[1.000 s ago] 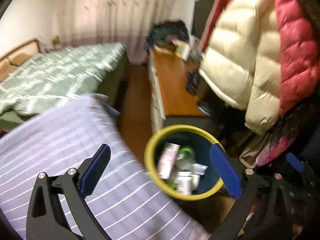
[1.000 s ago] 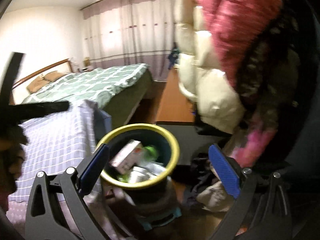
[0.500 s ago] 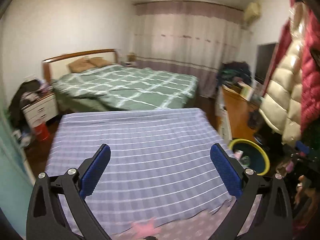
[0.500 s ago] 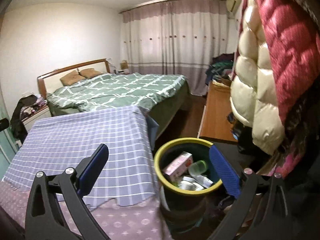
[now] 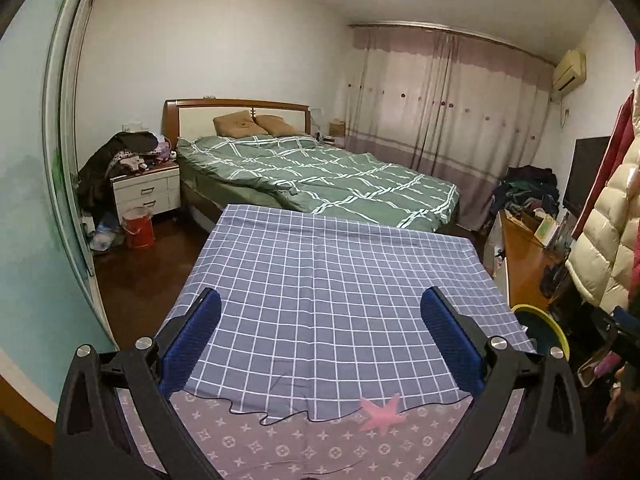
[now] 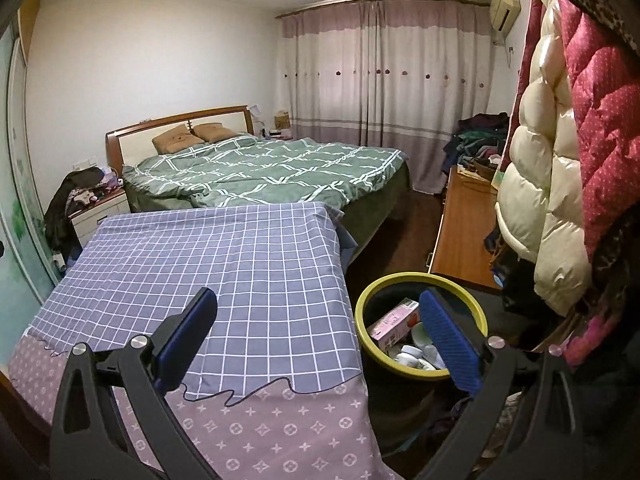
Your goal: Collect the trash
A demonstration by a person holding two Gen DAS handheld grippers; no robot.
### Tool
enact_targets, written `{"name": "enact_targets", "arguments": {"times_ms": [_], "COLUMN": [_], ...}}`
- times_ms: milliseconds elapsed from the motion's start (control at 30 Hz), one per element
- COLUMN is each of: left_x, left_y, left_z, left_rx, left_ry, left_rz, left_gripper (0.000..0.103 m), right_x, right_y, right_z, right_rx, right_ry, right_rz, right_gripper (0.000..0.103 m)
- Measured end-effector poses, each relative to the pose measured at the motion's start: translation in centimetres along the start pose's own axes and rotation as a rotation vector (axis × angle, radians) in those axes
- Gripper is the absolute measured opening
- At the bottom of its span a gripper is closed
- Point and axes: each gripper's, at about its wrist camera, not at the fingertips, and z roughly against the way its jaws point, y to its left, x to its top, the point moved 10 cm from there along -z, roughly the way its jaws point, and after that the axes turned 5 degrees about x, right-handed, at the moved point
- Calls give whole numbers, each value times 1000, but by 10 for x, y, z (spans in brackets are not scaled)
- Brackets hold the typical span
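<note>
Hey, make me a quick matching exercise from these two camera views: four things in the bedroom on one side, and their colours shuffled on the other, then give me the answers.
Things:
1. Bin rim
2. Duvet on the bed
3. Checked cloth on the table
4. Bucket by the nightstand

Colours:
A. Red
B. Blue-grey with white lines
C. Yellow
D. Green with white stripes

Pairs: 1-C, 2-D, 3-B, 4-A
</note>
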Motion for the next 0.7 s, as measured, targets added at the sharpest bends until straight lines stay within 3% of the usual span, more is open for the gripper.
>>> {"name": "enact_targets", "arguments": {"times_ms": [300, 700], "left_x": [-5, -14], "left_y": [-29, -41], "left_z": [-22, -33], "left_rx": [-28, -27], "left_ry": [48, 69], "left_rz": [-22, -42], "left_gripper": [98, 98], "right_x": [3, 2], "right_y": [2, -4], "right_z": [-2, -9], "right_rx": [6, 4], "right_ry": [3, 11], "right_rz": [-14, -36], "right_gripper": [96, 96]}}
